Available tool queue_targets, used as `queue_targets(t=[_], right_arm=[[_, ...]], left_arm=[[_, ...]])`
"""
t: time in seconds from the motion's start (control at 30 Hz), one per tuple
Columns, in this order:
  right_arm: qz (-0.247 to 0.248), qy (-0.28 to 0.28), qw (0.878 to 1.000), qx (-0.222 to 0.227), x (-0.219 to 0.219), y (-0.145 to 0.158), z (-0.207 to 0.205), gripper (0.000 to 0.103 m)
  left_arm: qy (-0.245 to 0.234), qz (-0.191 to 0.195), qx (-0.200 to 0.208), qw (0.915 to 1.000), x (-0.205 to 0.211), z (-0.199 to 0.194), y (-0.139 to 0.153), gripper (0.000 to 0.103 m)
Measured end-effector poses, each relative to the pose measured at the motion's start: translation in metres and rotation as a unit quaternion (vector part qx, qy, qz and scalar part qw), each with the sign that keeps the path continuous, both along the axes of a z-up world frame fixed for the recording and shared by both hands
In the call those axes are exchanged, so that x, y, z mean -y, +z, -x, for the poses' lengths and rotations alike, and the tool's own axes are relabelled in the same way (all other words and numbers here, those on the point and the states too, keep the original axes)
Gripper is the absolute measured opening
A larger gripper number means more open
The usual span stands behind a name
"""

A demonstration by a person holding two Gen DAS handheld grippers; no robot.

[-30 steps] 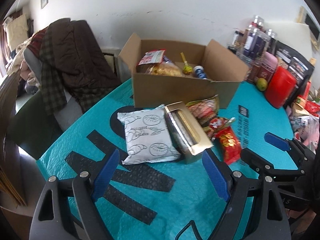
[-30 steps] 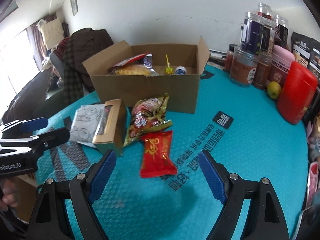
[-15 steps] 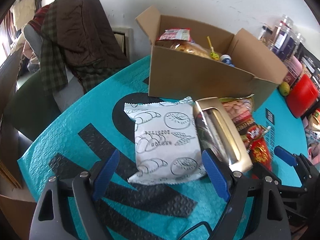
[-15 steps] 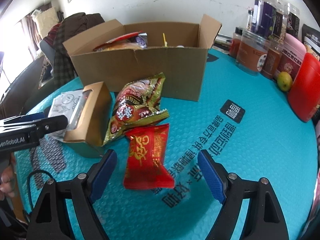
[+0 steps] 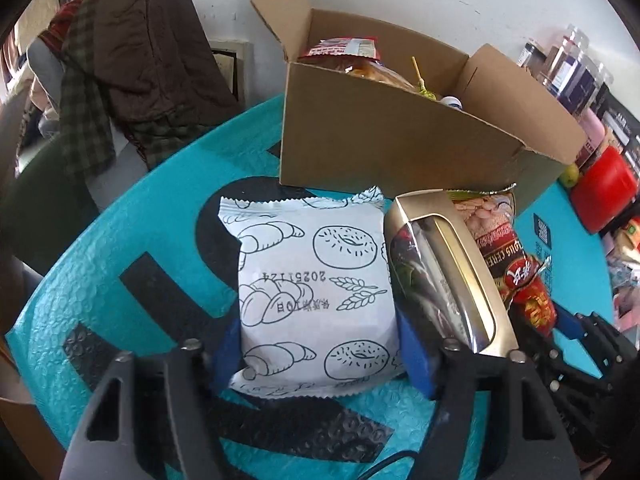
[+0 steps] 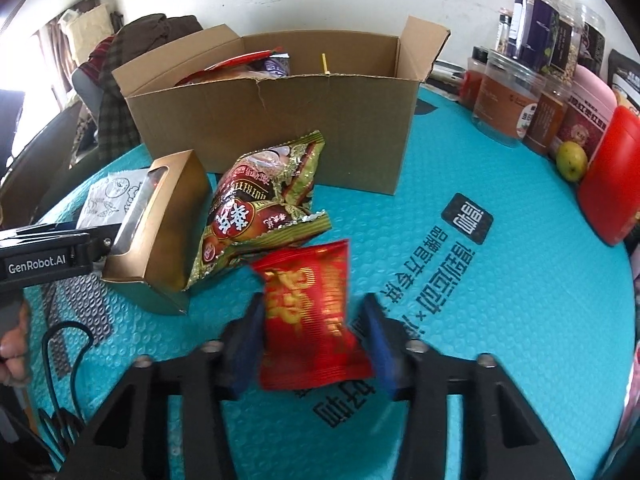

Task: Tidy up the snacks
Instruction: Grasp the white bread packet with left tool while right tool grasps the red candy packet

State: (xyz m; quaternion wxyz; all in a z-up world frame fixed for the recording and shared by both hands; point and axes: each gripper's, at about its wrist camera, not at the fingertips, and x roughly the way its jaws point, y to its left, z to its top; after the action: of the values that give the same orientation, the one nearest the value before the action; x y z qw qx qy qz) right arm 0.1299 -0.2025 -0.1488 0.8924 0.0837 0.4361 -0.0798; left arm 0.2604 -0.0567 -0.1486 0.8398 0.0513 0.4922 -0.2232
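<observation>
white bread packet [image 5: 316, 300], printed with croissants and bagels, sits pinched in the left gripper [image 5: 320, 348] jaws; right gripper [image 6: 316, 344] jaws straddle the crinkled red snack pouch [image 6: 312, 316], contact unclear.

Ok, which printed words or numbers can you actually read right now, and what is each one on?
"GenRobot.AI": side of the left gripper.
"20251124", seen upside down: white bread packet.
Large Chinese characters: red snack packet, green-gold snack bag and the teal table mat.
Jar labels at the back: too small to read.
</observation>
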Motion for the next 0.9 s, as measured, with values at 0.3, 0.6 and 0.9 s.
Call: queue_targets(t=[0.3, 0.6, 0.9], right_arm=[[-0.016, -0.005, 1.000, -0.008, 0.001, 0.002, 0.015, 0.042], [-0.025, 0.008, 1.000, -0.011, -0.011, 0.002, 0.039, 0.042], [-0.027, 0.023, 0.999, -0.019, -0.024, 0.003, 0.061, 0.042]], left_arm=[[-0.010, 0.013, -0.027, 0.9995, -0.015, 0.029, 0.002, 0.060], [-0.043, 0.000, -0.047, 0.9980, -0.023, 0.076, 0.004, 0.059], [-0.053, -0.014, -0.034, 0.9979, -0.022, 0.093, 0.002, 0.061]])
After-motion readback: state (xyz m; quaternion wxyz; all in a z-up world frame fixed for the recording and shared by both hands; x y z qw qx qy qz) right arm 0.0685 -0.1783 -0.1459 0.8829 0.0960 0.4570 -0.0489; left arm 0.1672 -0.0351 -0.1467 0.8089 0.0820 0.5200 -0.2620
